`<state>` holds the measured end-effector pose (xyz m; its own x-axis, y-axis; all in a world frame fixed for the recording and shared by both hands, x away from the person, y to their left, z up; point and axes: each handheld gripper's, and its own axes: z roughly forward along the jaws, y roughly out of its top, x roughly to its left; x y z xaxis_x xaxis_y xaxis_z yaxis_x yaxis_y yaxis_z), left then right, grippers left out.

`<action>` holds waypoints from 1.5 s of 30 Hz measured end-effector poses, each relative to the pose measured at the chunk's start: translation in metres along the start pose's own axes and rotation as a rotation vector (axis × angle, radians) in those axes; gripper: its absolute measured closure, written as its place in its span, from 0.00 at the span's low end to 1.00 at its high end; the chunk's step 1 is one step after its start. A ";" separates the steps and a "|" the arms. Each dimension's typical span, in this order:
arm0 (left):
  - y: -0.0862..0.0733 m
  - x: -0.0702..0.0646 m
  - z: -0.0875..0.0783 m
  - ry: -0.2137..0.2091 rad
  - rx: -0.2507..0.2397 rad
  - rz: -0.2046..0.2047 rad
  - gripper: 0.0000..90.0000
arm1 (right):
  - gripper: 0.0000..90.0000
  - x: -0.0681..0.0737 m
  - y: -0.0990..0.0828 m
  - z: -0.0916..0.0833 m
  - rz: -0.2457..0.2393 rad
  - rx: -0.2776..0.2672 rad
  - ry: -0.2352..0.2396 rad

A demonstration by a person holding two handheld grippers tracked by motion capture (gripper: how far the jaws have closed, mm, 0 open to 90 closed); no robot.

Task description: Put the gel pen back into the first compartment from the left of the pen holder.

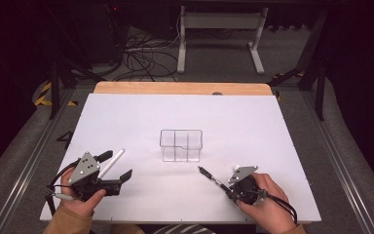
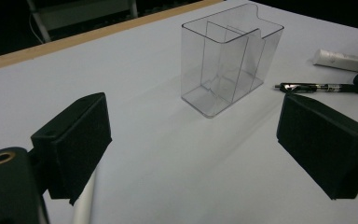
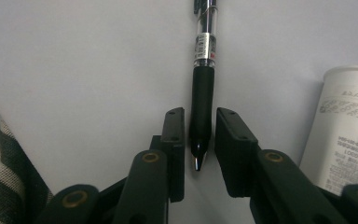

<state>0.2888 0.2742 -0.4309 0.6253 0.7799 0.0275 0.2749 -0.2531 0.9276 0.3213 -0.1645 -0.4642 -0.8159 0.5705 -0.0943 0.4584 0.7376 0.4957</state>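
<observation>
A slim pen [image 3: 202, 79], clear barrel above a black rubber grip, lies on the matte white tabletop [image 1: 253, 122] near its front edge, right of the clear, divided plastic box [image 1: 180, 145]. The right tool [image 3: 199, 135] has its jaws closed on the grip, tip toward the camera; the right gripper view also shows a white printed tube [image 3: 347, 130] close by. The left tool [image 1: 113, 166] gapes, released, over a white stick [image 1: 111, 163].

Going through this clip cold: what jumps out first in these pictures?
The clear divided container stands alone mid-table on the white board, empty as far as the views show. Near the front right, the right gripper has its jaws closely around the black grip of a pen, tip towards the camera. At front left, the left gripper sits wide open beside a white tube.
</observation>
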 end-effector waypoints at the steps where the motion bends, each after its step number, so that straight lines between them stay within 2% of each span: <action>1: 0.000 0.000 0.000 -0.001 0.000 -0.003 0.12 | 0.86 0.000 0.000 0.000 -0.001 0.000 0.005; 13: 0.000 -0.001 0.001 0.006 -0.004 0.012 0.12 | 0.90 -0.003 -0.001 0.000 0.004 -0.007 0.025; 17: 0.002 -0.001 0.002 -0.014 -0.003 0.016 0.11 | 0.90 -0.005 -0.002 0.000 0.011 -0.018 0.039; 18: 0.002 -0.002 0.002 -0.025 -0.003 0.004 0.11 | 0.90 -0.005 -0.002 0.000 0.011 -0.018 0.040; 21: 0.004 -0.002 0.002 -0.036 0.002 0.013 0.13 | 0.90 -0.005 -0.002 0.000 0.012 -0.021 0.044; 24: 0.005 -0.003 0.002 -0.039 0.008 0.021 0.17 | 0.90 -0.006 -0.002 -0.001 0.004 -0.037 0.063; 34: 0.006 -0.003 0.001 -0.055 -0.008 0.039 0.27 | 0.90 -0.006 0.001 -0.015 0.012 -0.098 0.074; 45: 0.007 -0.003 -0.001 -0.071 -0.028 0.031 0.25 | 0.91 -0.002 0.006 -0.027 0.014 -0.141 0.089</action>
<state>0.2884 0.2706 -0.4242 0.6838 0.7291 0.0307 0.2344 -0.2593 0.9369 0.3163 -0.1711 -0.4374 -0.8407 0.5413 -0.0132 0.4208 0.6684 0.6133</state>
